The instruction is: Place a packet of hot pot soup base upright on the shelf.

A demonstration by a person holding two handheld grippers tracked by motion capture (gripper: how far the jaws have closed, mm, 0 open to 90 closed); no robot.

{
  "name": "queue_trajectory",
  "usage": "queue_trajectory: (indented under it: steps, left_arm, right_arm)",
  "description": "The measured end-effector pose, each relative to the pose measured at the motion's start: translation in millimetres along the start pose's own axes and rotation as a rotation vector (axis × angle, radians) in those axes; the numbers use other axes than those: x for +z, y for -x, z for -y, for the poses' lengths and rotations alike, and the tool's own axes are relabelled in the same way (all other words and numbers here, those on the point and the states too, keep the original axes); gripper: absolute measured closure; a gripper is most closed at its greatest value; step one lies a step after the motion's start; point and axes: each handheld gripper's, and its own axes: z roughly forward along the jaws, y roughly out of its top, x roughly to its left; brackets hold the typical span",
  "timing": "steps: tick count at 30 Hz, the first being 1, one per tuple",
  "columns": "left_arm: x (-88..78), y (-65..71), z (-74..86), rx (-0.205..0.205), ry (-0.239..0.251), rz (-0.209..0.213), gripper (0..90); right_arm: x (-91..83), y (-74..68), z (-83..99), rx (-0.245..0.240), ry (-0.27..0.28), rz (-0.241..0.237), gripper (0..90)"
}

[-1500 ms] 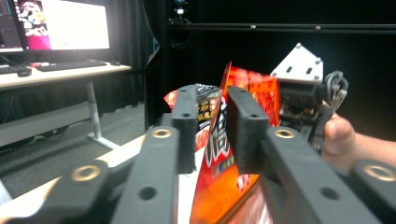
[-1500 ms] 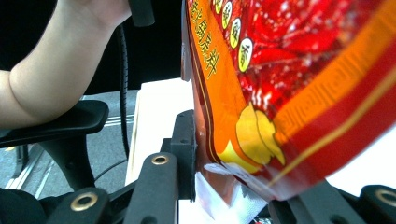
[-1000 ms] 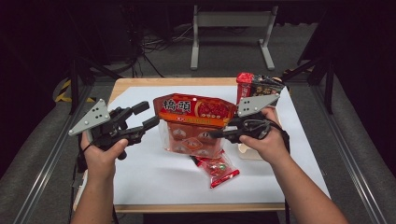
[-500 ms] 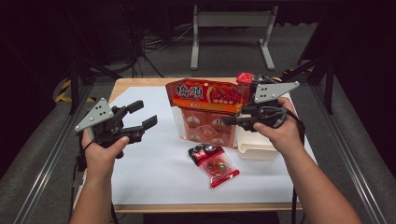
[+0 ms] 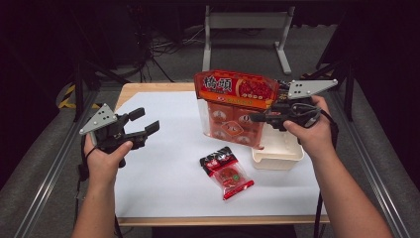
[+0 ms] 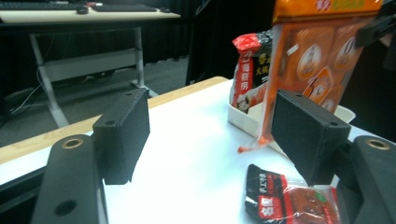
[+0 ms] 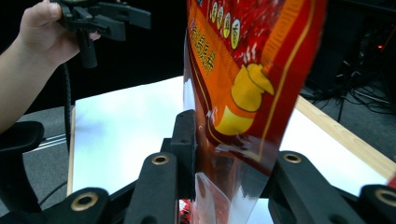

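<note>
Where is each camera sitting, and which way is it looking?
High view: above the table's near side, looking down at the big orange bag; both forearms show.
Left gripper view: rides the left gripper, looking between its open jaws across the table.
Right gripper view: rides the right gripper, whose jaws pinch the bag; the other hand shows.
Shared: the bag appears in all three views.

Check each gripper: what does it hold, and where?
Right gripper clamps the orange snack bag by its side edge, lifted above the table. Left gripper is open and holds nothing.
</note>
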Motion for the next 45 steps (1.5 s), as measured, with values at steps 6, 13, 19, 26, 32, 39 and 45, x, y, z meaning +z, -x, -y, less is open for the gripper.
queue_trajectory:
  steps: [6, 13, 19, 26, 32, 39, 45]
  left_arm:
    - [3.0, -10.3, 6.7, -0.032, -0.010, 0.003, 26.4]
    - [5.0, -18.5, 12.7, -0.032, -0.032, -0.022, 24.4]
    - [7.1, -21.2, 15.3, -0.026, -0.051, -0.034, 23.4]
    - [8.3, -22.4, 17.0, -0.031, -0.058, -0.035, 22.6]
    - [8.4, -23.4, 17.6, -0.033, -0.058, -0.038, 22.2]
    - [7.8, -23.4, 17.6, -0.032, -0.062, -0.034, 21.5]
    - [8.5, -23.1, 17.8, -0.029, -0.065, -0.032, 21.3]
  right_arm:
    - [-13.4, 8.8, 2.0, 0.013, 0.016, 0.032, 71.2]
    - [-27.3, 16.3, 7.5, 0.028, 0.034, 0.067, 71.2]
    - [-39.3, 22.0, 13.6, 0.044, 0.051, 0.098, 71.2]
    - [-52.3, 27.8, 20.5, 0.060, 0.060, 0.140, 71.2]
    - [-59.7, 32.5, 26.5, 0.075, 0.066, 0.165, 71.2]
    - [-68.1, 38.5, 35.5, 0.095, 0.081, 0.203, 71.2]
    - [-74.8, 43.0, 43.7, 0.111, 0.092, 0.244, 71.2]
